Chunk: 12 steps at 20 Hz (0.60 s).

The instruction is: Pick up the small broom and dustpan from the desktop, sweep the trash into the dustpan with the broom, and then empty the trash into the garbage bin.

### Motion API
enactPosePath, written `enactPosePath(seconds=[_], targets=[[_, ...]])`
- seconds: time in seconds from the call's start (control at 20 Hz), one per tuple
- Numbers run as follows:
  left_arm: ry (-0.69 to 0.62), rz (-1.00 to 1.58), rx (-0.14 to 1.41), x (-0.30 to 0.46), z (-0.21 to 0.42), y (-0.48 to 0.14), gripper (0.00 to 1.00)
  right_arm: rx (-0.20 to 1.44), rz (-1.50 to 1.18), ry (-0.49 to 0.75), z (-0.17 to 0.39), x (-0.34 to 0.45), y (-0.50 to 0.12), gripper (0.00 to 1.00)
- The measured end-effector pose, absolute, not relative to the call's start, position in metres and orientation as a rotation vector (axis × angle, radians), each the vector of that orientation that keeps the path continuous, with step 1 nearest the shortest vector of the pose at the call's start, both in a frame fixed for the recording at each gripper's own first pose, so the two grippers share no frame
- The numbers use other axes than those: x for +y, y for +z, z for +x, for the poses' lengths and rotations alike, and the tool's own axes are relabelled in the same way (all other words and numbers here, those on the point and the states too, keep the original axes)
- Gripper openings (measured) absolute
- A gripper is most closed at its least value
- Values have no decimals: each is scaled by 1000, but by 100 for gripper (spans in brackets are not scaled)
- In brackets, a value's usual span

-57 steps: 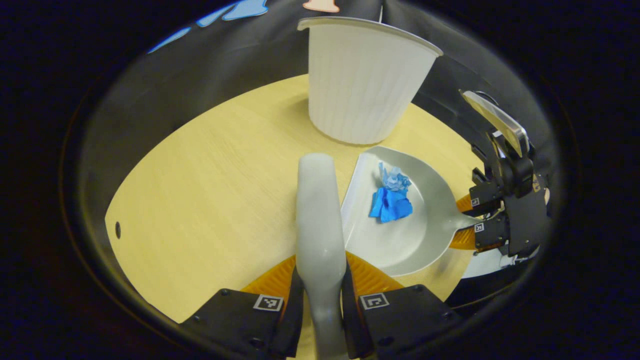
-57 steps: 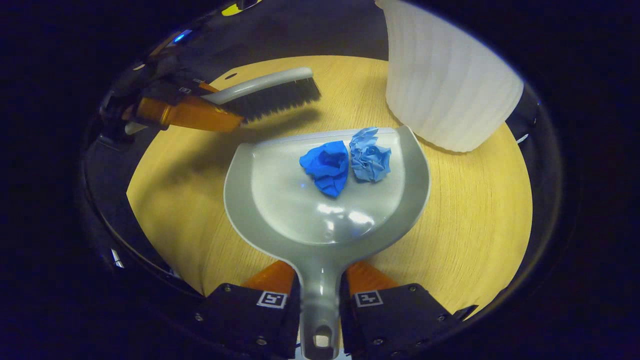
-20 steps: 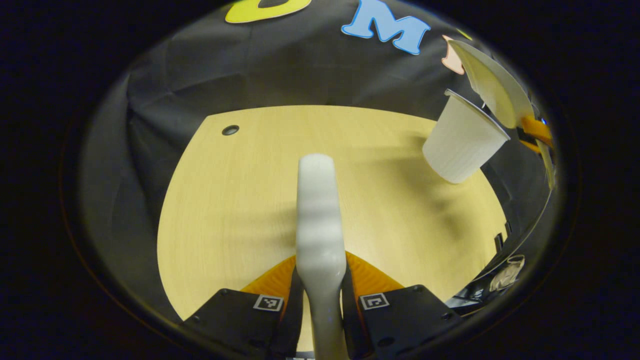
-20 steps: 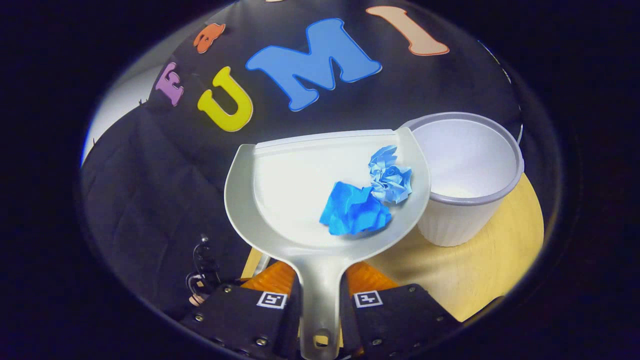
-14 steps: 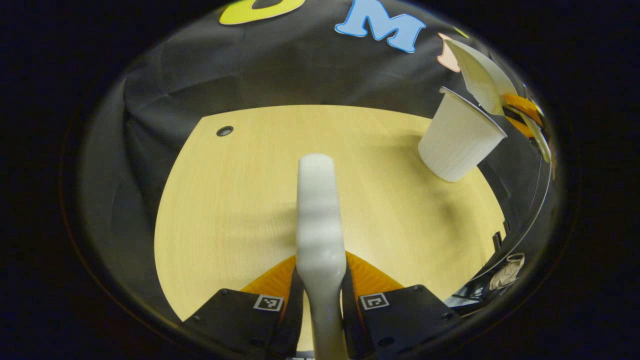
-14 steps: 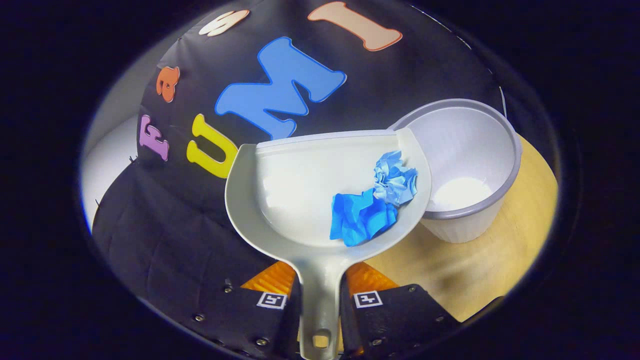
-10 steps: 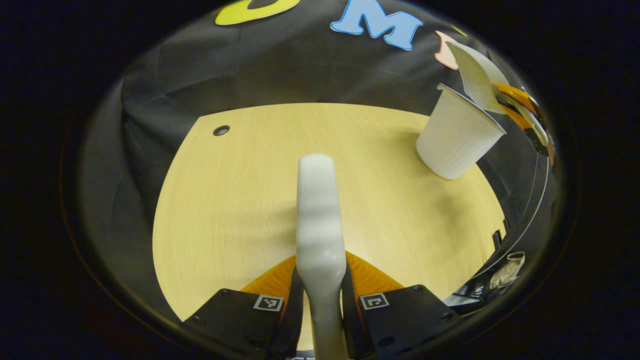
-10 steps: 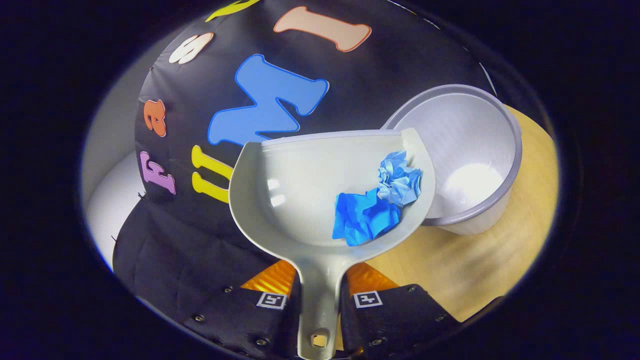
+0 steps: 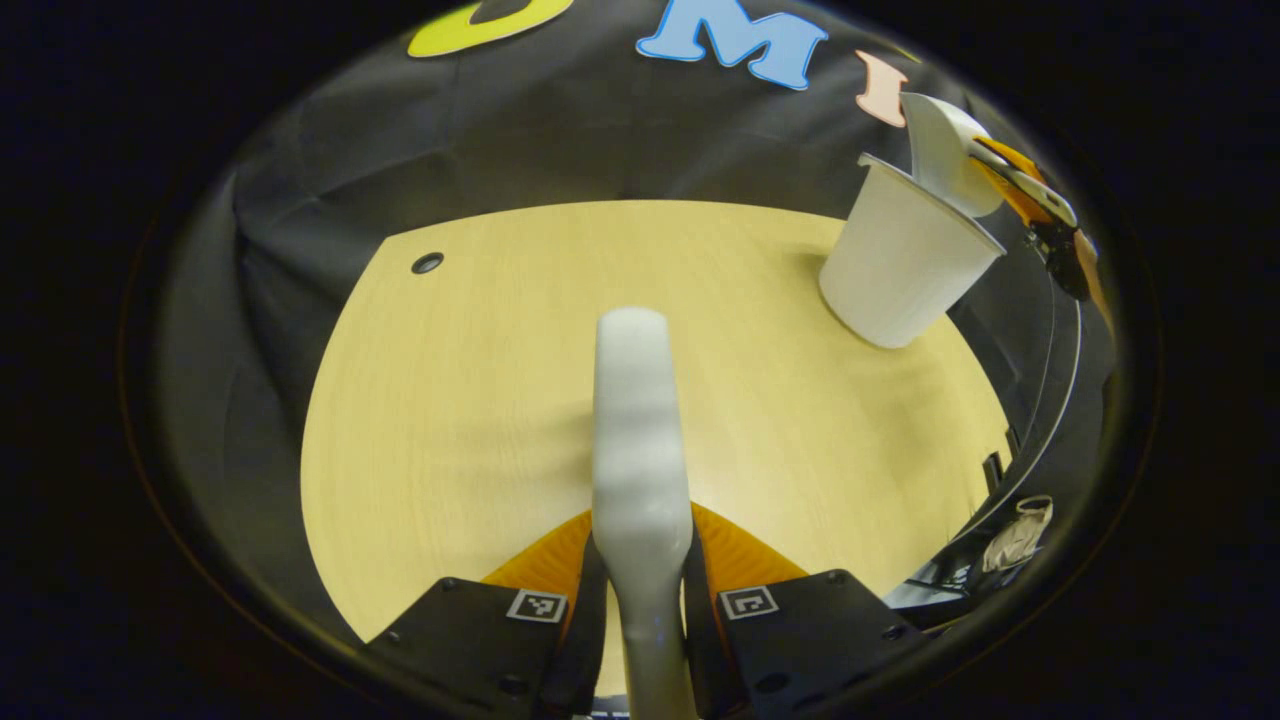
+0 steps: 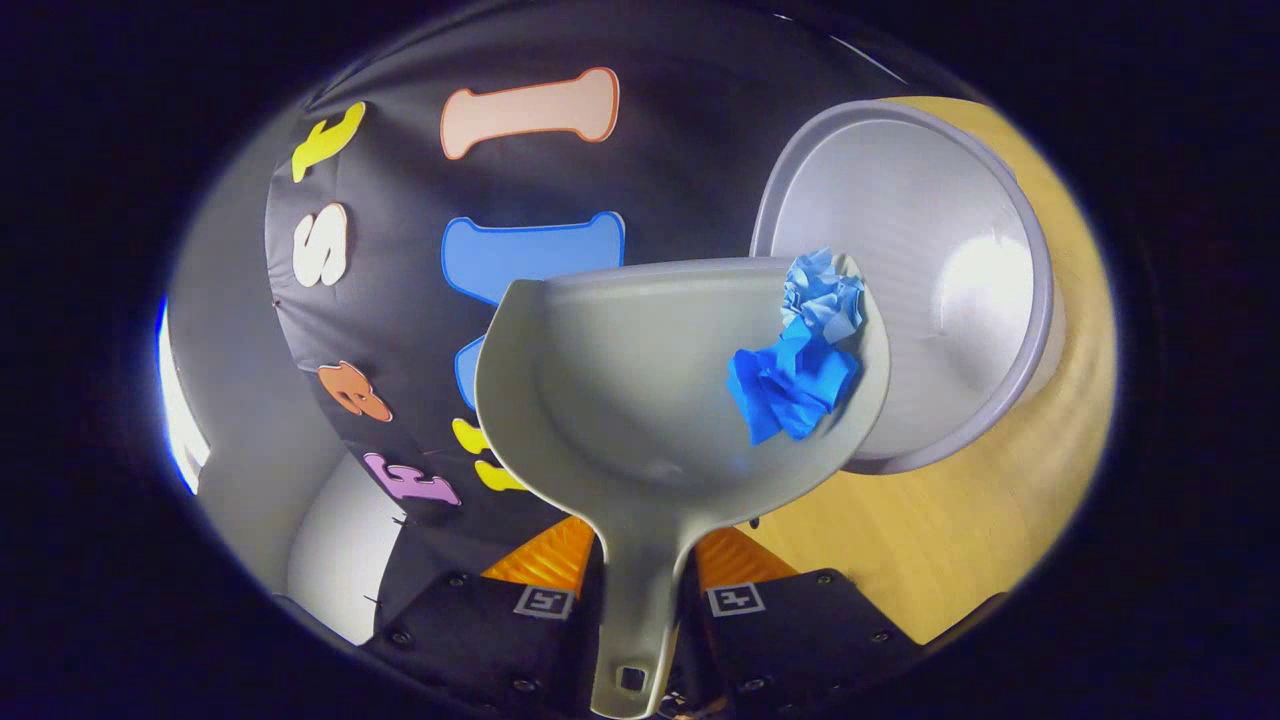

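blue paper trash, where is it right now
In the right gripper view the blue paper trash lies bunched against the tilted dustpan's right edge, next to the white bin's open mouth.

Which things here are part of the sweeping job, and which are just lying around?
Part of the job:
- dustpan, held tilted by the right gripper
- two blue paper wads against its edge by the bin
- white garbage bin
- broom, held by the left gripper

Just lying around:
- crumpled pale item beyond the desktop edge

trash in dustpan, dustpan over bin, bin on desk
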<state>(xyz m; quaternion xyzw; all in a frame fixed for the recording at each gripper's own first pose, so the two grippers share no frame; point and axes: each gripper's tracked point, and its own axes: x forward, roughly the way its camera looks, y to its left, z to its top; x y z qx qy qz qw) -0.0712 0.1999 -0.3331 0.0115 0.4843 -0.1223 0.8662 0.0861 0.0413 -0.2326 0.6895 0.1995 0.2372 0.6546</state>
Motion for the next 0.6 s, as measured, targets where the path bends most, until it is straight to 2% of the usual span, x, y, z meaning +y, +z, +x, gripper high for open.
enactPosePath(seconds=[0.1, 0.2, 0.3, 0.6], targets=[[-252, 26, 1015, 191, -73, -331, 39, 439, 1643, 580, 86, 53, -230, 34], [-248, 27, 1013, 185, -77, -327, 39, 441, 1682, 604, 86, 66, -232, 34], [-237, 13, 1012, 179, -83, -322, 43, 443, 1701, 618, 83, 66, -226, 34], [-187, -30, 1011, 175, -93, -319, 40, 461, 1744, 668, 83, 54, -226, 34]])
